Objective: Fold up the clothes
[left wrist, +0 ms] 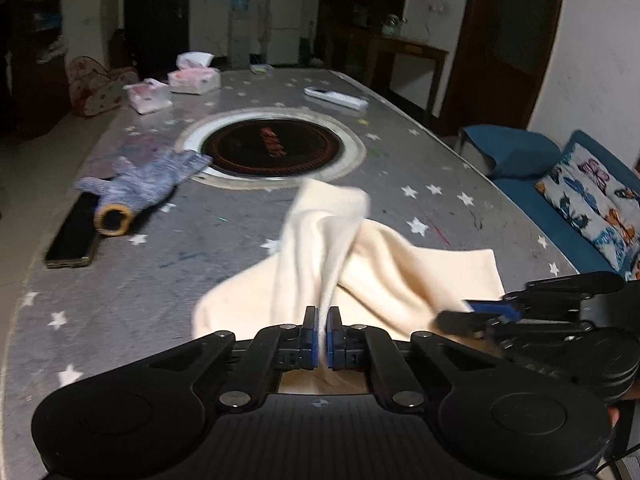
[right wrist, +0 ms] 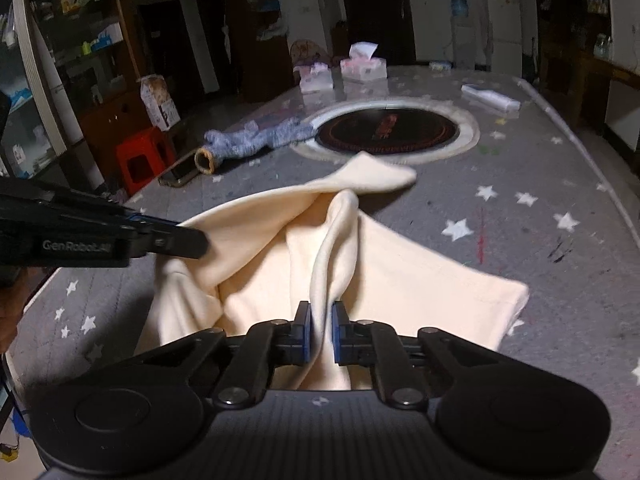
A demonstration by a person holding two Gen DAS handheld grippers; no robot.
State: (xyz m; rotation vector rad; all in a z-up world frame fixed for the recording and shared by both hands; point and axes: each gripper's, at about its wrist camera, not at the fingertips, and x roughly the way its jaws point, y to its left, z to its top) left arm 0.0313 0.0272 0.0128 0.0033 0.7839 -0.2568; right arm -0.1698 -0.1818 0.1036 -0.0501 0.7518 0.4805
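Note:
A cream-coloured cloth (left wrist: 384, 264) lies bunched on the grey star-patterned table (left wrist: 160, 264). My left gripper (left wrist: 323, 320) is shut on a raised fold of it at the near edge. My right gripper (right wrist: 321, 316) is shut on another fold of the same cloth (right wrist: 420, 276). The right gripper also shows at the right in the left wrist view (left wrist: 460, 316), touching the cloth. The left gripper shows at the left in the right wrist view (right wrist: 192, 240), at the cloth's left corner. Part of the cloth is lifted and its far tip (right wrist: 372, 172) points toward the table's middle.
A round black hotplate (left wrist: 268, 148) is set in the table's middle. A blue knitted glove (left wrist: 136, 184) and a phone (left wrist: 74, 236) lie at the left. Tissue packs (left wrist: 194, 80) and a white remote (left wrist: 336, 98) are at the far end. A blue sofa (left wrist: 560, 208) stands right.

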